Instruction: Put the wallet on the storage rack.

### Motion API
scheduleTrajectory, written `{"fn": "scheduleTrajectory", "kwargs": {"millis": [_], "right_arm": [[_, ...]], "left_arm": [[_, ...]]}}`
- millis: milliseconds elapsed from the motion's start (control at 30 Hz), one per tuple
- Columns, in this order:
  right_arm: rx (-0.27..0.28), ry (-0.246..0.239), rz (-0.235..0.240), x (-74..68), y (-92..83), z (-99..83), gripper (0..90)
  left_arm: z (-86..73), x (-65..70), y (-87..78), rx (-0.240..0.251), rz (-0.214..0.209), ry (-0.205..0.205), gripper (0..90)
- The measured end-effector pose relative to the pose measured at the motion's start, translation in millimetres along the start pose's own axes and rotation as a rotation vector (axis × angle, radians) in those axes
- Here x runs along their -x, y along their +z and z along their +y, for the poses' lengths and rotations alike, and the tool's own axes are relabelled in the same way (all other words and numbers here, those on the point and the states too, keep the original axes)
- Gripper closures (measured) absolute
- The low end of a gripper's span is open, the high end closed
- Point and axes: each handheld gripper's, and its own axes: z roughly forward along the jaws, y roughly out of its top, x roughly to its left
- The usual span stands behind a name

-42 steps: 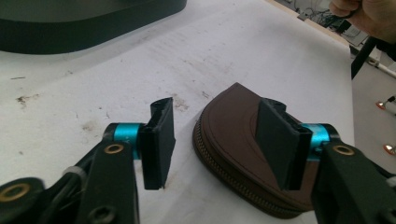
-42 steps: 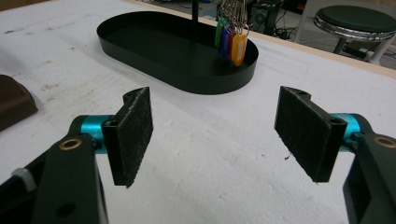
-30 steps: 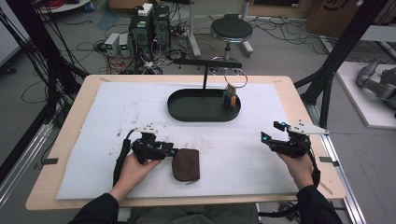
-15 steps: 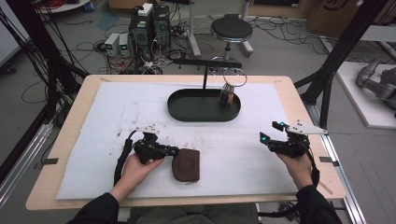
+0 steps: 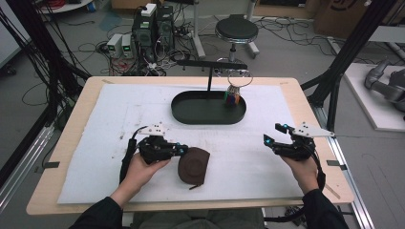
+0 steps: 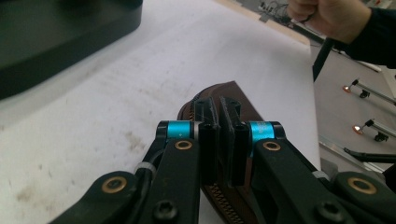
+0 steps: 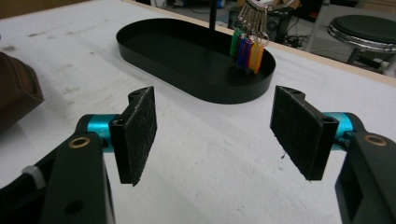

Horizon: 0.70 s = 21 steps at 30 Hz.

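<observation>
A brown zippered pouch (image 5: pixel 195 166) lies on the white mat near the table's front. My left gripper (image 5: pixel 184 151) sits at its left edge. In the left gripper view the two pads are pressed together on the pouch's (image 6: pixel 232 89) zipper edge, so my left gripper (image 6: pixel 218 105) is shut on it. My right gripper (image 5: pixel 273 134) hovers over the mat at the right, jaws wide apart. In the right gripper view nothing is between its pads (image 7: pixel 140 126), and the right gripper (image 7: pixel 215 126) points toward the tray, with the pouch (image 7: pixel 16 93) at the far left.
A black oval tray (image 5: pixel 191 117) stands at the mat's far middle, with a T-shaped black stand (image 5: pixel 209 78) rising from it. A ring of coloured key tags (image 5: pixel 232 98) hangs at the tray's right end (image 7: pixel 247 49). A stool and cabled equipment stand beyond the table.
My left gripper has shifted right onto the pouch's left edge, closed on it and risen slightly. The right hand has stayed in place.
</observation>
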Motion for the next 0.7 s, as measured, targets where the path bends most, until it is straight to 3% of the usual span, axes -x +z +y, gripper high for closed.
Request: {"fn": "scheduleTrajectory", "kwargs": {"millis": [133,300,533,700], "right_arm": [[0.023,0.002,0.038,-4.5,1.0,4.8,32.4],[0.049,-0.003,0.100,-12.4,4.3,13.0,31.7],[0.017,-0.039,0.268,-25.3,14.7,15.8,30.9],[-0.017,-0.067,0.382,-36.6,23.1,16.1,30.7]], "left_arm": [[11.6,6.4,-1.4,0.027,0.002,0.058,86.5],[28.5,17.1,4.3,0.025,-0.006,0.160,86.6],[34.9,32.3,28.5,-0.002,-0.068,0.247,86.7],[37.5,39.7,40.0,0.012,-0.109,0.287,86.6]]}}
